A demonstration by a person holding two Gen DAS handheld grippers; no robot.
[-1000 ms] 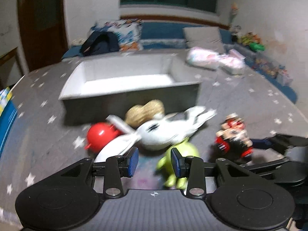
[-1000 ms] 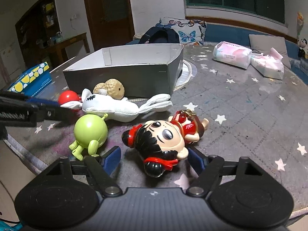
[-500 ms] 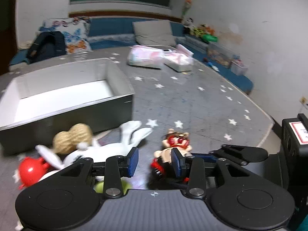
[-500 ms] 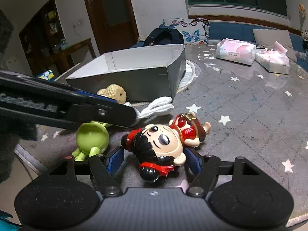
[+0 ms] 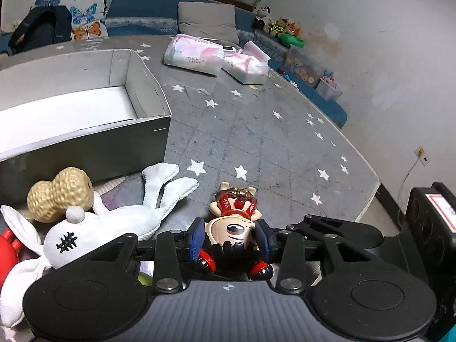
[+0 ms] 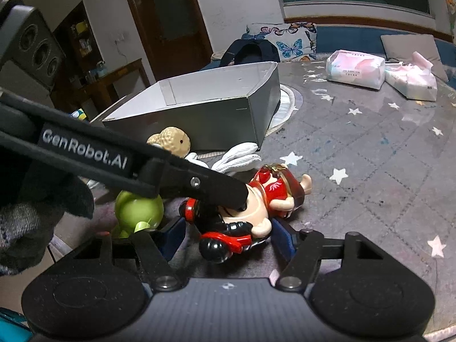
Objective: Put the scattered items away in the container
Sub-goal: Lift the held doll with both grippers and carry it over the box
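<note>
A cartoon doll (image 5: 232,229) in red with black hair lies on the grey star-patterned table. My left gripper (image 5: 230,240) has its blue pads on both sides of the doll's head, touching it. My right gripper (image 6: 228,235) is open, its pads apart on either side of the same doll (image 6: 265,196). The left gripper's finger (image 6: 216,183) crosses the right wrist view over the doll. A white plush rabbit (image 5: 114,225), a peanut toy (image 5: 61,193), a green toy (image 6: 138,209) and a red ball (image 5: 7,252) lie nearby. The grey open box (image 5: 85,142) stands behind them.
Two tissue packs (image 5: 196,57) lie at the far side of the table. The table's right edge (image 5: 367,171) drops off near a wall. A bench with cushions and a dark backpack (image 5: 40,28) runs behind the table.
My left gripper swung right from the green toy and rabbit to the doll and its pads came in around the doll's head. The right gripper moved slightly closer to the doll.
</note>
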